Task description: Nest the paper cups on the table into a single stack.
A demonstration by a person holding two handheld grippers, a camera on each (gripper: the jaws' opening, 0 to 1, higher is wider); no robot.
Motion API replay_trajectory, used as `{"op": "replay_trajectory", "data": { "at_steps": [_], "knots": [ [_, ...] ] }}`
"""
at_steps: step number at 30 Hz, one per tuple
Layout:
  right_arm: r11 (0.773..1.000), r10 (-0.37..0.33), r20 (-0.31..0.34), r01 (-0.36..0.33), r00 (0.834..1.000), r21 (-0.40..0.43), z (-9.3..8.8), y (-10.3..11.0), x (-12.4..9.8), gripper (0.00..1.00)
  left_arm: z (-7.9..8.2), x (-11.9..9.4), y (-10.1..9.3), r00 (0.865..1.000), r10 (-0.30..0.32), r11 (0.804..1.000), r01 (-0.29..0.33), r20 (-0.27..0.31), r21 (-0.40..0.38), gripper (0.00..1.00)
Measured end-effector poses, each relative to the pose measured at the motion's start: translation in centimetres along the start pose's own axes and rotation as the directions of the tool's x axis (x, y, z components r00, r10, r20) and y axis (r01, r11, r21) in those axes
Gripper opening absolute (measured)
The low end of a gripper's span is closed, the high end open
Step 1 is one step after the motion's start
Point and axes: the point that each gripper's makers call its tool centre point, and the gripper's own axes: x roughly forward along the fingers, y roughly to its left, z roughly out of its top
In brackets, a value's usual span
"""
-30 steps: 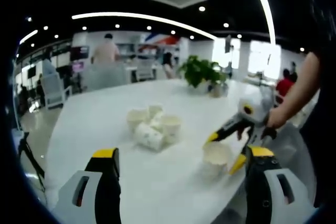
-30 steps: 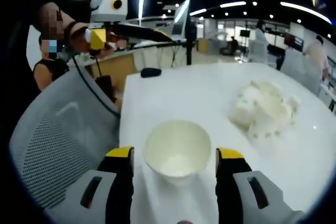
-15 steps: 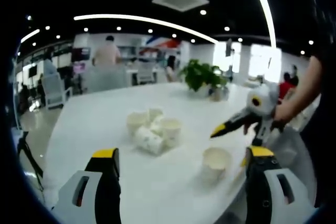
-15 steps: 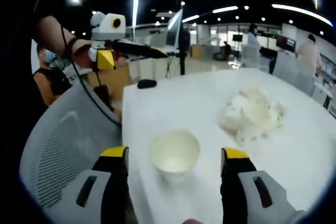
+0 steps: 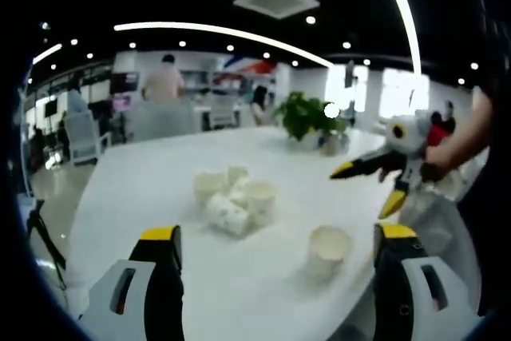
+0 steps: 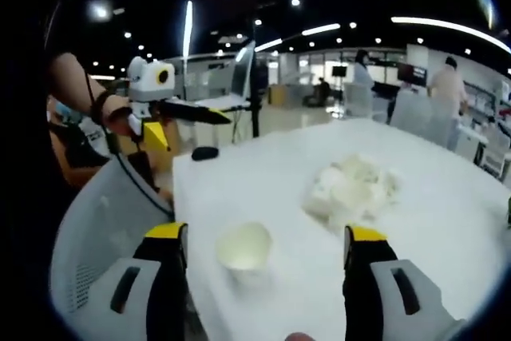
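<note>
Cups (image 5: 233,197) clustered mid-counter (image 5: 144,189), one cup (image 6: 243,247) apart near the edge, both claws (image 5: 275,249) (image 6: 266,249) wide, empty.

You have one paper cup (image 5: 328,248) standing alone on the desk (image 5: 160,189), mouth up. Near it sits one cluster of cups (image 5: 232,196); you can make out about five there, four upright and one lying on its side, though the blur makes that count uncertain. You hold two tools: the left tool (image 5: 275,239) and the right tool (image 6: 267,237). There is one potted plant (image 5: 306,114) on the desk.
</note>
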Motion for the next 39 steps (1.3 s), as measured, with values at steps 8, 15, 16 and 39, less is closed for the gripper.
{"op": "replay_trajectory", "data": {
  "at_steps": [8,15,16,39],
  "knots": [
    [0.99,-0.122,0.037,0.118,0.992,0.082,-0.1,-3.2,-2.5,0.87,0.0,0.1,0.0,1.0,-0.002,1.0,0.002,0.0,-0.006,1.0],
    [0.973,-0.184,0.034,0.177,0.982,0.146,-0.8,-4.7,-3.5,0.9,0.1,0.1,0.0,1.0,-0.001,1.0,0.001,-0.001,-0.006,1.0],
    [0.97,-0.189,0.036,0.181,0.981,0.163,-0.7,-4.8,-3.6,0.92,0.1,0.1,-0.1,1.0,-0.001,1.0,0.001,-0.002,-0.006,1.0],
    [0.938,-0.284,0.041,0.268,0.958,0.219,-1.4,-7.8,-4.7,1.0,0.0,0.3,0.0,1.0,-0.013,1.0,0.013,-0.014,-0.012,1.0]
  ]
}}
